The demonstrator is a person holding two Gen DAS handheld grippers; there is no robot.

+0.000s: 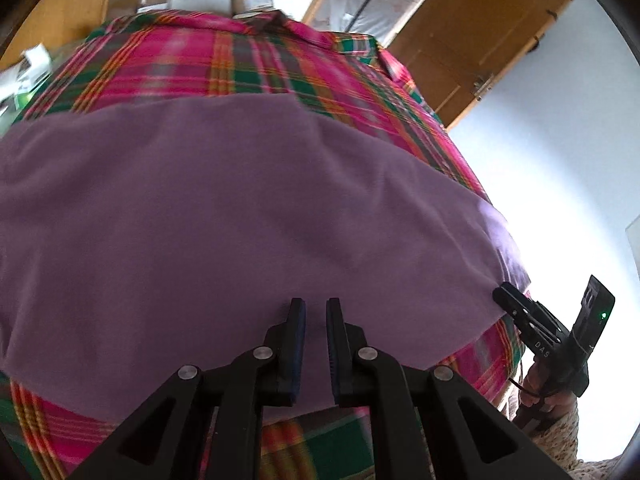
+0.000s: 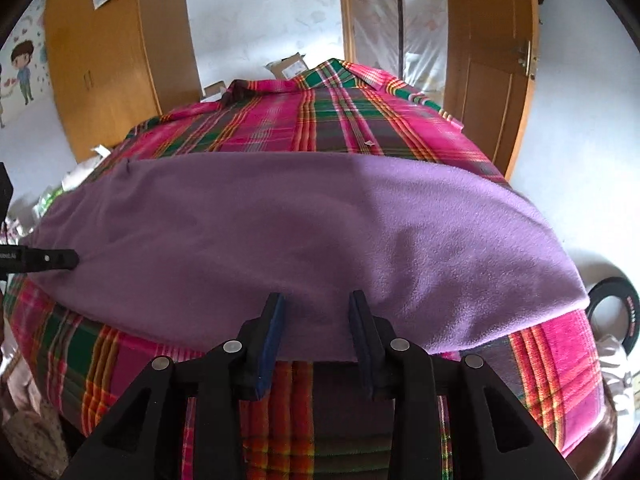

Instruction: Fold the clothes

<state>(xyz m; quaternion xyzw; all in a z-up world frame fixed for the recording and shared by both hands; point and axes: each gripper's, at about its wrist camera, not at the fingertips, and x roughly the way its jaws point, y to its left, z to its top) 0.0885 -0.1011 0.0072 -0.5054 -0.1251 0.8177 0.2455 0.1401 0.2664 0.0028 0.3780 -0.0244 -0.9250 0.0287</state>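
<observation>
Left wrist view showed the purple garment [image 1: 224, 216] spread flat on the bed [image 1: 240, 68], fold count indeterminate; both grippers' jaws stood slightly parted at its near hem, gripping nothing: left gripper [image 1: 316, 308], right gripper [image 2: 316, 300].

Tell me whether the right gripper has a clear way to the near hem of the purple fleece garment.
Probably yes: the right gripper is open right at the purple fleece garment hem, nothing between.
</observation>
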